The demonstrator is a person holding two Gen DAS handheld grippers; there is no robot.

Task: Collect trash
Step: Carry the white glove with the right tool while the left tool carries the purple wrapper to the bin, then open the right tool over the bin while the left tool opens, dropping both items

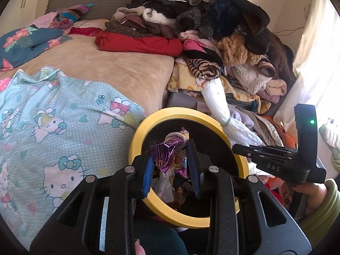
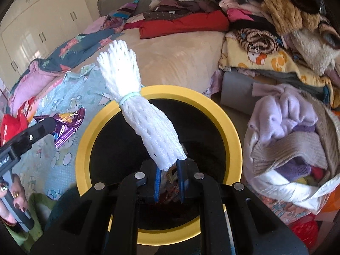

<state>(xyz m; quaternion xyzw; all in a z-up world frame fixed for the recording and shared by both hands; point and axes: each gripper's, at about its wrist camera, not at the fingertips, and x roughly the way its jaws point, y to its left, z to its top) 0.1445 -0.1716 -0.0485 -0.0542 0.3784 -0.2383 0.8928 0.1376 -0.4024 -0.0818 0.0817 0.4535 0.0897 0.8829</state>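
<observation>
A black bin with a yellow rim stands beside the bed, with wrappers inside. My left gripper is shut on a crumpled purple foil wrapper and holds it over the bin's mouth; the wrapper also shows in the right wrist view. My right gripper is shut on the end of a white foam net bundle tied with a pale band. It holds the bundle over the bin. The bundle also shows in the left wrist view.
A bed with a Hello Kitty sheet and a tan blanket lies to the left. A big pile of clothes fills the far right. A bag of laundry stands right of the bin. White wardrobes stand far left.
</observation>
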